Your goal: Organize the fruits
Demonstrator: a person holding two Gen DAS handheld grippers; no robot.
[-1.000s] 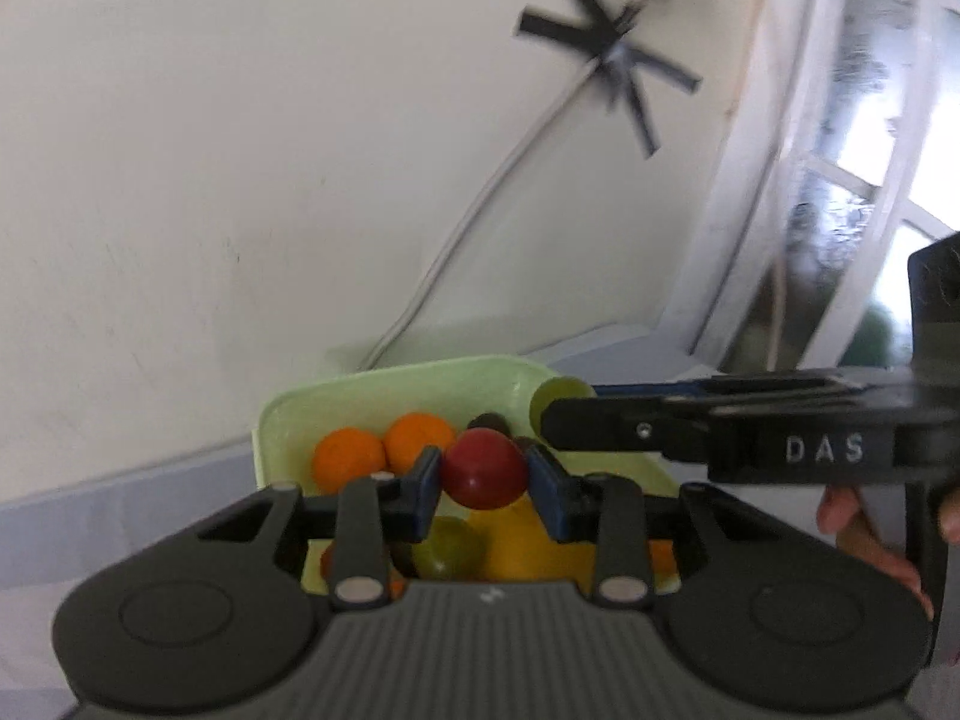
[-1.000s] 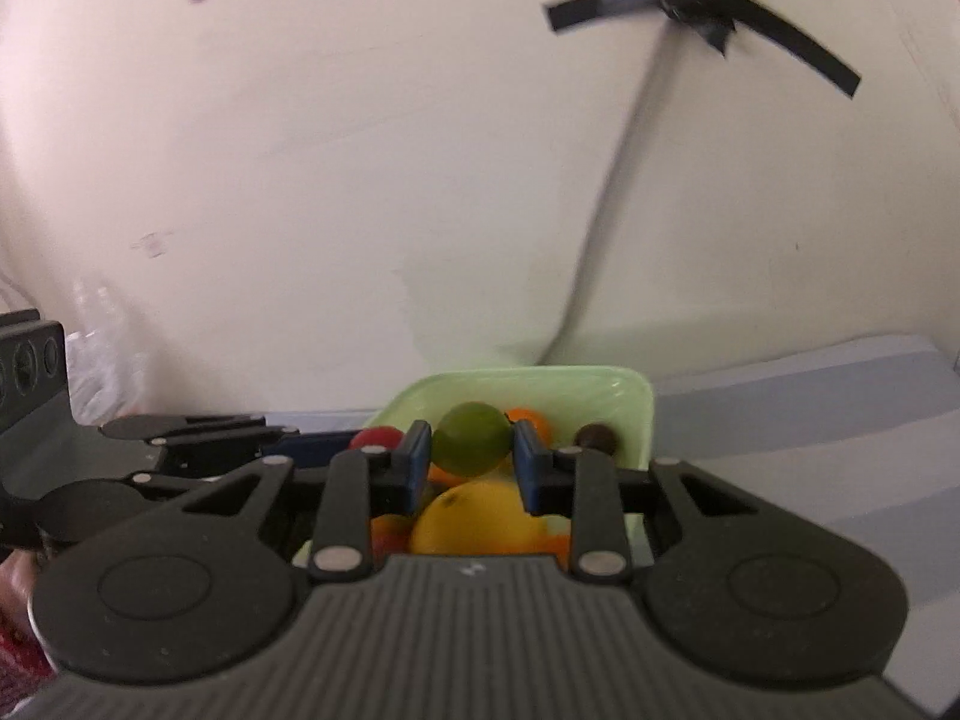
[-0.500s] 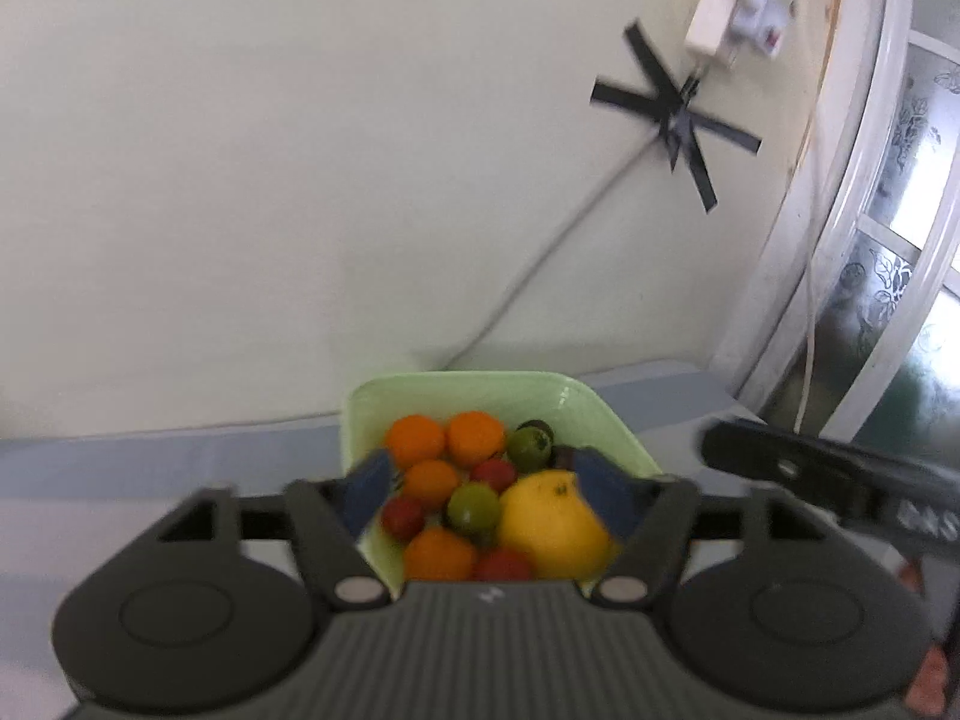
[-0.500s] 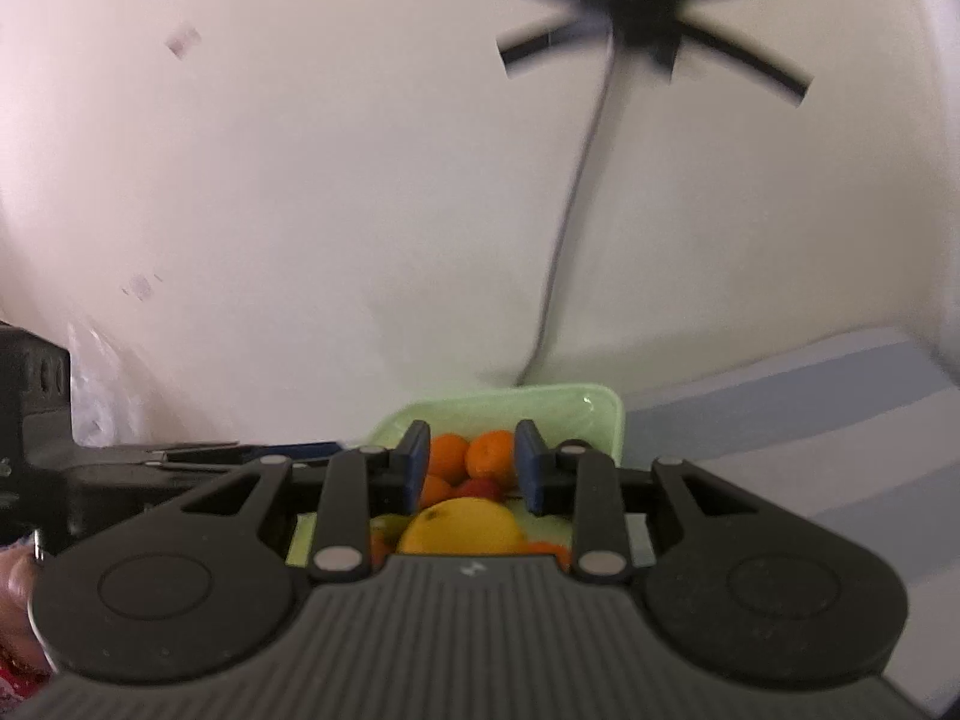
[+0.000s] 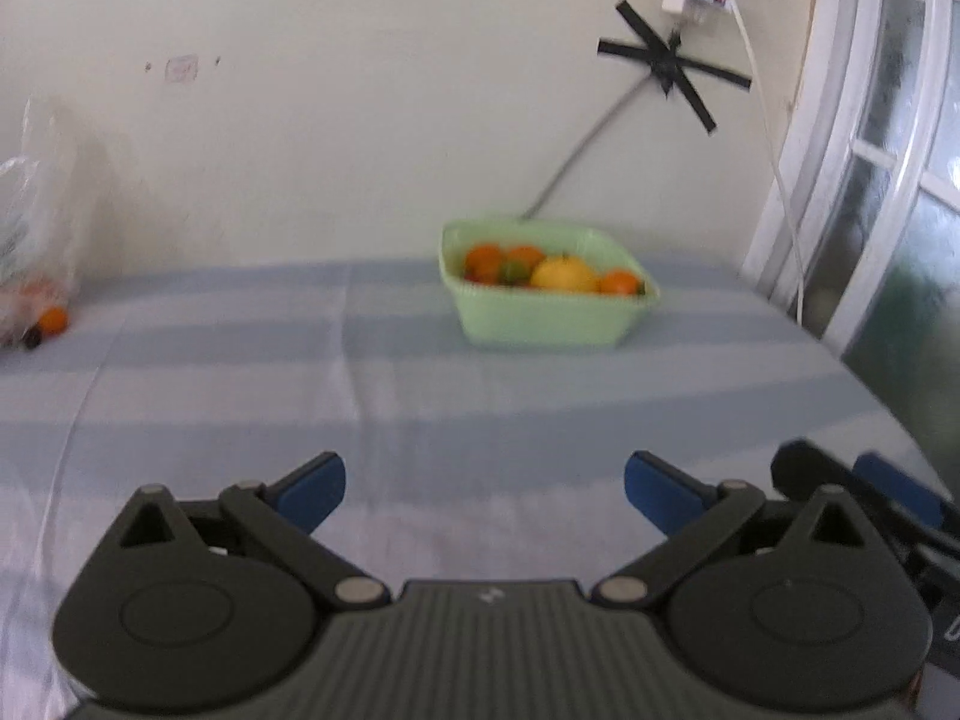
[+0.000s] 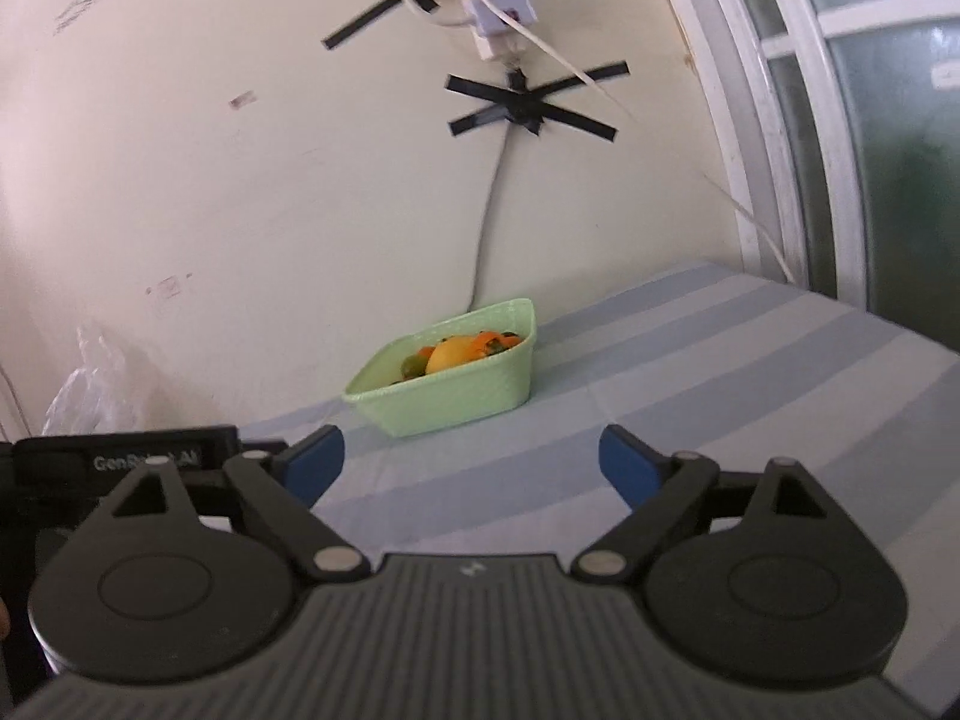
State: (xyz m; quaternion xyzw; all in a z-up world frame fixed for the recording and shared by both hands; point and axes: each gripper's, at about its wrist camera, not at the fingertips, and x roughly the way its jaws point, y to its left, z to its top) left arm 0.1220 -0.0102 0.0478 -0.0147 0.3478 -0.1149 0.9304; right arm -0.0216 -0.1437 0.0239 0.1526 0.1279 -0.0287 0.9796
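Note:
A pale green bowl point(image 5: 540, 318) stands on the striped cloth near the wall, holding a yellow fruit point(image 5: 564, 275), oranges point(image 5: 483, 258) and a green fruit point(image 5: 511, 270). My left gripper point(image 5: 485, 492) is well back from it, its jaws opening wide with nothing between them. The right wrist view shows the same bowl point(image 6: 456, 396) with the yellow fruit point(image 6: 450, 354) on top. My right gripper point(image 6: 471, 465) is also far back, its jaws opening and empty. At far left an orange point(image 5: 51, 319) and a small dark fruit point(image 5: 31, 336) lie by a plastic bag.
The clear plastic bag point(image 5: 30, 210) leans on the wall at the left. A blue-and-white striped cloth point(image 5: 420, 396) covers the table. A cable taped with black strips point(image 5: 666, 66) runs down the wall behind the bowl. A window frame point(image 5: 840, 180) stands to the right.
The left gripper let go of a red fruit and the right of a green one over the bowl. Both jaws opened and both grippers drew far back from the bowl.

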